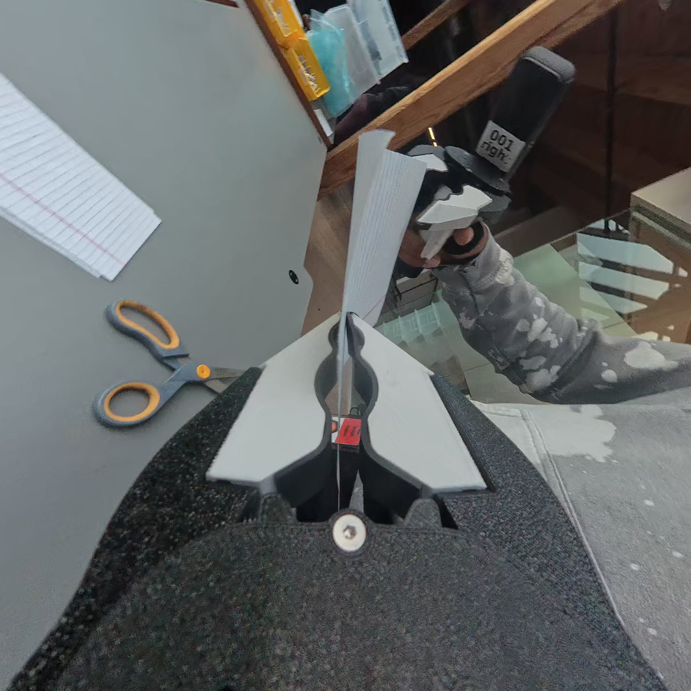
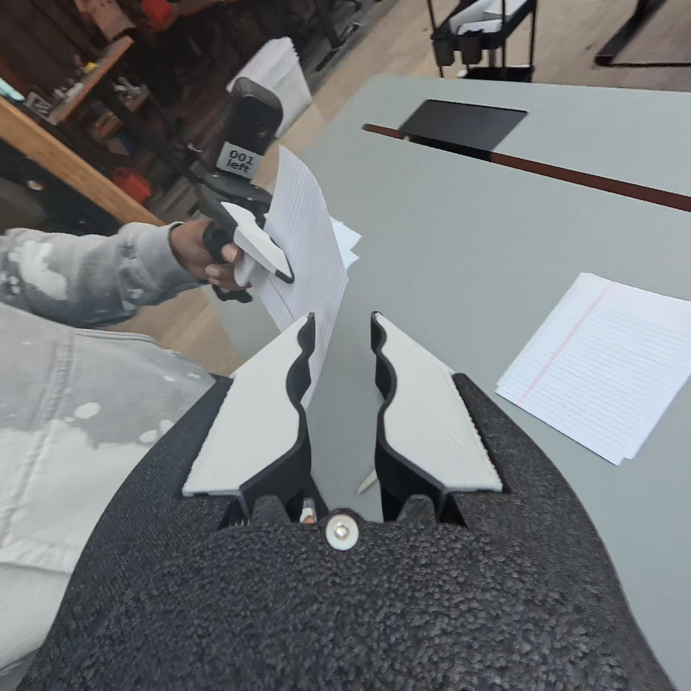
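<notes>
White-faced fingers of the left gripper (image 1: 346, 329) pinch a lined paper sheet (image 1: 377, 239) by its lower edge, held upright off the grey table (image 1: 209, 149). Thin and floppy, it looks prone to bowing or tearing; an edge grip suits it. The right gripper (image 2: 342, 318) gapes empty just beside the sheet. Farther off lie orange-handled scissors (image 1: 149, 362) and a paper stack (image 2: 605, 366).

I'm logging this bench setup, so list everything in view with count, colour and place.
Held sheet: one, white lined, upright, clamped in left tongs.
Paper stack: one, white lined, flat on table.
Scissors: one pair, grey and orange, on table near stack.
Table: one, grey.
Shelf: wooden, beyond table.
Left tongs: shut on sheet.
Right tongs: open, beside the sheet.
Sleeve: grey mottled.
</notes>
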Tool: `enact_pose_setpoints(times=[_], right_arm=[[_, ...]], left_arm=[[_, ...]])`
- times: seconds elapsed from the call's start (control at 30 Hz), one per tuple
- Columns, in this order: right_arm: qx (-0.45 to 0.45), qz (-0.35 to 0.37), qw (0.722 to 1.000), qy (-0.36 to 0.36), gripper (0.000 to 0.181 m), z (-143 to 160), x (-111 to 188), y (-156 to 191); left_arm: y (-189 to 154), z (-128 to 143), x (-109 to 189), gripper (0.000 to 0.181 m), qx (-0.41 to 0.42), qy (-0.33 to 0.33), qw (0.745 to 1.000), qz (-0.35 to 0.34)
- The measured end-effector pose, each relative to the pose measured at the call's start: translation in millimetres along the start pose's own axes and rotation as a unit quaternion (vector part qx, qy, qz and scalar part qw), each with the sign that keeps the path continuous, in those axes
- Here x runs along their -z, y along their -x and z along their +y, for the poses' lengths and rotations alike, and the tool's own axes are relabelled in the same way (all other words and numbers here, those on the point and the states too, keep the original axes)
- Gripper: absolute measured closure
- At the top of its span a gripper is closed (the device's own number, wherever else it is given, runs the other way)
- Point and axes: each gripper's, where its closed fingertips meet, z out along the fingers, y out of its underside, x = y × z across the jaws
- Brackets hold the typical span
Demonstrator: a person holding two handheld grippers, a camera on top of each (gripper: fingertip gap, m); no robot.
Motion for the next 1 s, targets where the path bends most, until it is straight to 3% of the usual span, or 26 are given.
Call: enact_pose_setpoints(times=[0.1, 0.2, 0.37, 0.43, 0.6, 0.77, 0.9, 1.0], right_arm=[[0.042, 0.097, 0.993, 0.055, 0.132, 37, -15, -37], [0.069, 0.145, 0.98, 0.117, 0.12, 85, -32, -47], [0.008, 0.172, 0.972, 0.16, 0.124, 154, -62, -50], [-0.014, 0.184, 0.969, 0.167, 0.126, 172, -74, -53], [-0.029, 0.229, 0.956, 0.179, 0.13, 191, -110, -72], [-0.011, 0.283, 0.933, 0.222, 0.12, 203, -150, -104], [-0.005, 0.298, 0.92, 0.255, 0.116, 208, -161, -116], [0.064, 0.242, 0.924, 0.29, 0.12, 210, -163, -112]], left_arm=[[74, 26, 15, 0.181, 0.096, -0.008, 0.991, -0.089], [131, 51, 31, 0.181, 0.166, -0.033, 0.975, -0.146], [184, 83, 48, 0.181, 0.193, -0.028, 0.953, -0.232], [194, 88, 52, 0.181, 0.191, -0.023, 0.948, -0.253], [204, 84, 66, 0.139, 0.166, -0.017, 0.941, -0.296], [194, 63, 100, 0.117, 0.105, -0.071, 0.924, -0.361], [178, 75, 115, 0.113, 0.092, -0.066, 0.921, -0.372], [170, 103, 113, 0.115, 0.119, -0.026, 0.931, -0.343]])
